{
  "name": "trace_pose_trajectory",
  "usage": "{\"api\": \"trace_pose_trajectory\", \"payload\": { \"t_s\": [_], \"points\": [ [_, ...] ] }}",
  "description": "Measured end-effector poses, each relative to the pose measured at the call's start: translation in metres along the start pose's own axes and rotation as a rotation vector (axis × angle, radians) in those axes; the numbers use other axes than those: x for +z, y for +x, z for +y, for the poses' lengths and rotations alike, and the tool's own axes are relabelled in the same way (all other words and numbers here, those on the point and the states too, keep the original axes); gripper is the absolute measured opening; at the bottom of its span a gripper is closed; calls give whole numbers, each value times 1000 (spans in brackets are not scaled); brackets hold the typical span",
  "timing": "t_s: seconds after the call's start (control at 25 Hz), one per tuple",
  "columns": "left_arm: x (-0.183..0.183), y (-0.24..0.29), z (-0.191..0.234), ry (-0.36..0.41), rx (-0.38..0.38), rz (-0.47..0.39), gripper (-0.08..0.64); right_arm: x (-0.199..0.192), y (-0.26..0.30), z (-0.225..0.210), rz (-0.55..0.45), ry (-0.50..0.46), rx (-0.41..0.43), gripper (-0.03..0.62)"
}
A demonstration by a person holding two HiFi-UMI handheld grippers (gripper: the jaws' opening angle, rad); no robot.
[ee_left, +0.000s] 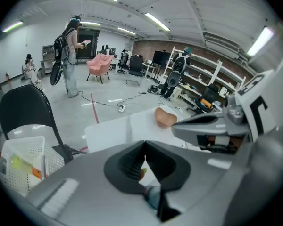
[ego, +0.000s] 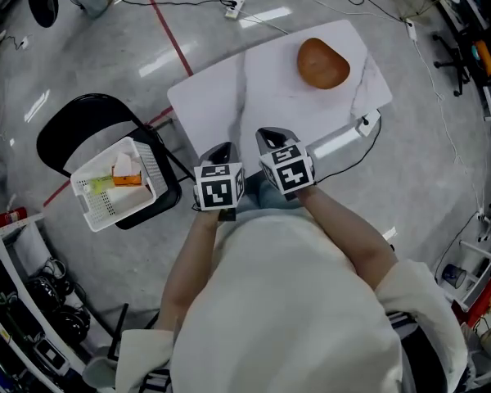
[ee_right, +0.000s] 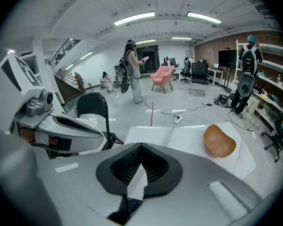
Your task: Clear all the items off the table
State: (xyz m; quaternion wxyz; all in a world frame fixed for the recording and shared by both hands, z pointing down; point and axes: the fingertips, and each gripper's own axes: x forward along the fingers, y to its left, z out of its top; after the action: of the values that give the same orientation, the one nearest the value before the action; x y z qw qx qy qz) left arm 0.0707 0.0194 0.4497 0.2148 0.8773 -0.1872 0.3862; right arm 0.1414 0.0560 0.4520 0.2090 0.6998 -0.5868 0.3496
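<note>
The head view alone gives the whole layout from above. A white worktop (ego: pixel 229 97) stands on a grey floor, and a brown rounded object (ego: pixel 322 62) rests near its far right corner. It is the only thing on the worktop and lies well apart from both tools. The left hand-held gripper (ego: pixel 221 152) and the right hand-held gripper (ego: pixel 274 136) hover side by side over the near edge, with the person's forearms and pale top below them.

To the left of the worktop, a black chair (ego: pixel 69 125) carries a white slotted basket (ego: pixel 150 169) on its seat. Only the head view looks into the basket. It holds an orange item, a yellow-green item and a pale one; what they are cannot be made out.

The two gripper views show what the head view cannot. The dark ridged pads of each tool are pressed together with nothing between them. These views also look level across the room, showing ceiling strip lights, a standing person with a backpack (ee_left: pixel 70 55), a pink armchair (ee_left: pixel 100 65) and shelving along a brick wall. The left gripper view catches the basket's side wall low on the left. In the right gripper view the left tool covers most of the basket.
</note>
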Motion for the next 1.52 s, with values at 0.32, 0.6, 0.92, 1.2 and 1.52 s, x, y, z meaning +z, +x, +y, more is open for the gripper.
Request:
{"api": "trace_pose_trajectory", "payload": {
  "t_s": [0.32,0.6,0.92,1.2,1.52],
  "points": [
    [1,8,-12,16,-6,6,8,-5,-13,-22,-26,30,-29,-2],
    [20,39,-46,-12,17,-7,8,0,-14,-87,-37,8,-32,-2],
    [47,101,-99,-83,20,-12,8,-3,-13,-184,-9,-24,-39,-1],
    [79,159,-143,-74,24,-16,8,-10,-12,-274,18,7,-72,0],
    [99,230,-177,-71,21,8,8,-19,4,-368,58,39,-100,0]
  ]
}}
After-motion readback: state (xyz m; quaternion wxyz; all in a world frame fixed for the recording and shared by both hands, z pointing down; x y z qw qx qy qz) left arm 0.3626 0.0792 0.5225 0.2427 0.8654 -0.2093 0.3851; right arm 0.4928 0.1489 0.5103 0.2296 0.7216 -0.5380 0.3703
